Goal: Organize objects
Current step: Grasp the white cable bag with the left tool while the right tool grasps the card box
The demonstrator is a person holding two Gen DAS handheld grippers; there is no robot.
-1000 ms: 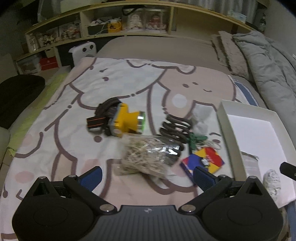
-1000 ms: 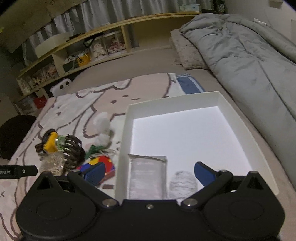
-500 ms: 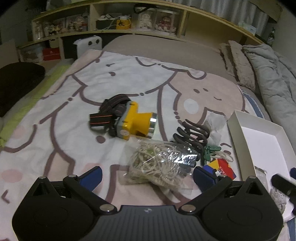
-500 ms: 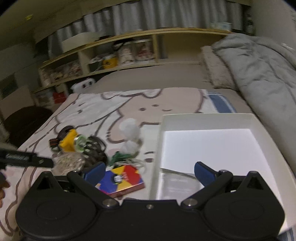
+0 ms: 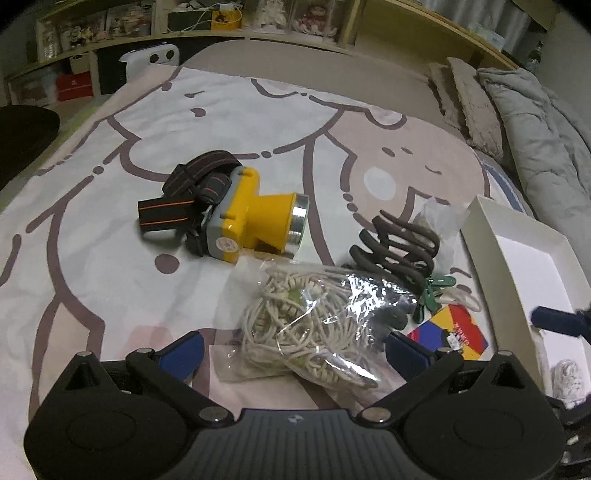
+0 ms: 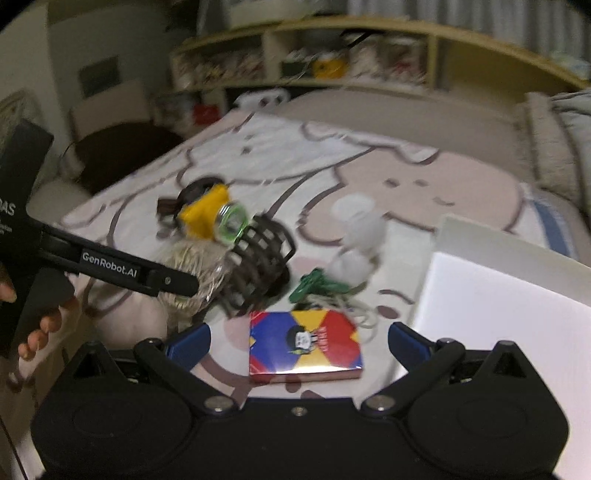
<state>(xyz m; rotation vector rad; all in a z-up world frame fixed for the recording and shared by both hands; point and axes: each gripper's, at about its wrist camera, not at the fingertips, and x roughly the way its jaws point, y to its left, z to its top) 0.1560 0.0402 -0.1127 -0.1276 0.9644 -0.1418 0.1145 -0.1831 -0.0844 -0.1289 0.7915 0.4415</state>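
Note:
On the bed's cartoon-print sheet lie a yellow headlamp [image 5: 255, 218] with a dark strap, a clear bag of pale cord [image 5: 310, 317], a brown wire basket [image 5: 402, 247], green clips [image 5: 436, 291] and a red, yellow and blue card box [image 6: 304, 341]. My left gripper [image 5: 291, 350] is open, its blue pads on either side of the cord bag's near end. My right gripper [image 6: 299, 339] is open just before the card box [image 5: 448, 334], which lies between its pads. A white tray [image 5: 491, 240] sits at the right, with a small pale object [image 5: 569, 376] in it.
White crumpled plastic [image 6: 356, 243] lies beyond the clips. The left gripper's arm [image 6: 122, 269], held by a hand, crosses the right wrist view. A grey duvet [image 5: 543, 147] and pillows fill the right side; shelves [image 5: 258, 22] and a white heater [image 5: 149, 59] stand beyond the bed.
My right gripper has swung left, away from the tray and over to the card box. My left gripper has moved forward and closer to the cord bag. Both stay open.

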